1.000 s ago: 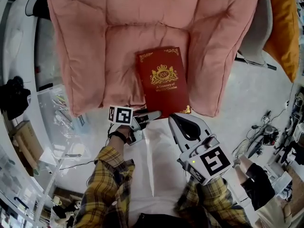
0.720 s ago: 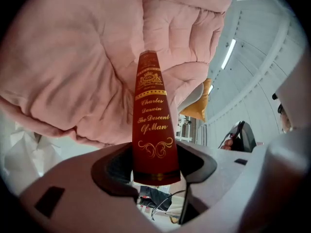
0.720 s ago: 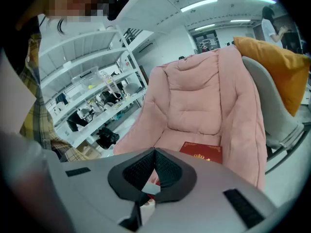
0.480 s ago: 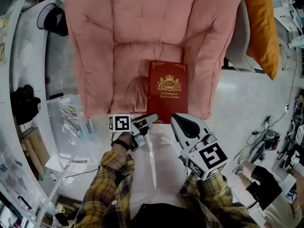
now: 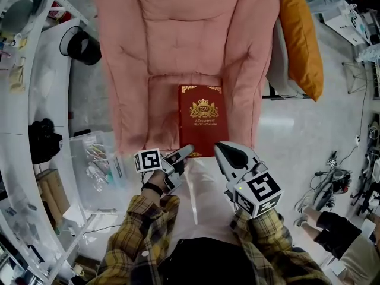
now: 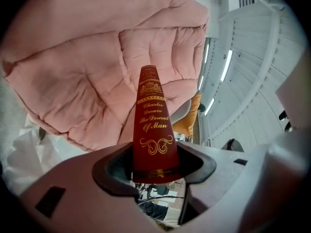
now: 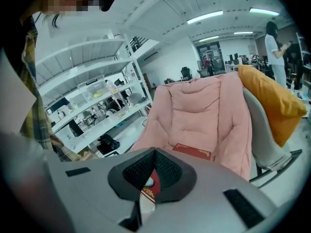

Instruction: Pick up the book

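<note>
The red book (image 5: 200,120), gold crest on its cover, lies face up along the seat of the pink armchair (image 5: 178,40). Its near short edge is at the seat's front lip. The left tool (image 5: 181,154) comes in at the book's near left corner. In the left gripper view the foot of the gilt-lettered spine stands between the two pads, which sit against it on either side. Those jaws have just been closing with the book between them, and they grip it at a fairly wide opening. Whether the book has cleared the cushion cannot be told.

The right tool (image 5: 220,148) is just beside the book's near right corner, its jaws together and nothing pinched between them. Through the slit under its pads, the right gripper view shows only a gold-trimmed corner of the red cover beyond. It is unclear whether its tip touches the book.

Both arms wear yellow plaid sleeves (image 5: 133,230). An orange cushion (image 5: 303,40) leans at the armchair's right side. To the armchair's left stands a black container (image 5: 83,45), and nearer on that side a clear plastic box (image 5: 95,171).
</note>
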Motion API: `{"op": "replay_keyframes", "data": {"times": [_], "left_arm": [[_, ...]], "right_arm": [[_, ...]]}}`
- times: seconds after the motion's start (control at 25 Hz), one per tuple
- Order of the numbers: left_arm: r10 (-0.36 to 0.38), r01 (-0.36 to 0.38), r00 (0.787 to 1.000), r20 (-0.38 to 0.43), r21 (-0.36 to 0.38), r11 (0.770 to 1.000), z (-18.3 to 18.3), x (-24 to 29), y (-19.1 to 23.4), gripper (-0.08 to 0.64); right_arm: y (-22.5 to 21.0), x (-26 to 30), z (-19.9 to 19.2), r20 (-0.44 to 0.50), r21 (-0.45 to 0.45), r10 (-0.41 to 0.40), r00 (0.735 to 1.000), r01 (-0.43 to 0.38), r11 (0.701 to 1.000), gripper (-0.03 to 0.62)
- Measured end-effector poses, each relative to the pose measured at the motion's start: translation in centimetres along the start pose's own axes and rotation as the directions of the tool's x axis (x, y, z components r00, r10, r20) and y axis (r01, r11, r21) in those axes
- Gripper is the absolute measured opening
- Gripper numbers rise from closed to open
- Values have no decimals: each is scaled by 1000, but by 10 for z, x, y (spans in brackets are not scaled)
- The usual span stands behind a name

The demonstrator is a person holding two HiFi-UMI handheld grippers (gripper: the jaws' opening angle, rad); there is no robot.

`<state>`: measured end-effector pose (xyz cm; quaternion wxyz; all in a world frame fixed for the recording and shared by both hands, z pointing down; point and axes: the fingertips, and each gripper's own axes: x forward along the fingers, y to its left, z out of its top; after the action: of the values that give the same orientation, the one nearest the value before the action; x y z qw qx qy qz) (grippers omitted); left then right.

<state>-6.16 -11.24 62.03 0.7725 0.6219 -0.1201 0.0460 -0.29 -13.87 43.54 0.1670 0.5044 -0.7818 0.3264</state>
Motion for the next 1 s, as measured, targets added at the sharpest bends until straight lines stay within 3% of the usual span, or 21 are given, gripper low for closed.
{"op": "replay_keyframes", "data": {"times": [0.12,0.24,0.48,1.0], "left_arm": [[-40,39,998,52,23,999,10,-9,-32,250],[-127,123,987,100,43,991,17,-14,-75,250],[-153,132,971,184,123,984,28,-39,-139,250],[-268,183,871,411,235,955,39,-117,-257,249]], "right_arm": [[1,-9,19,29,-13,-1,1000,1,1000,15],[2,-19,36,62,-29,2,998,-1,1000,15],[10,-41,69,141,-57,16,990,-8,998,15],[27,-85,108,254,-81,50,966,-30,996,15]]}}
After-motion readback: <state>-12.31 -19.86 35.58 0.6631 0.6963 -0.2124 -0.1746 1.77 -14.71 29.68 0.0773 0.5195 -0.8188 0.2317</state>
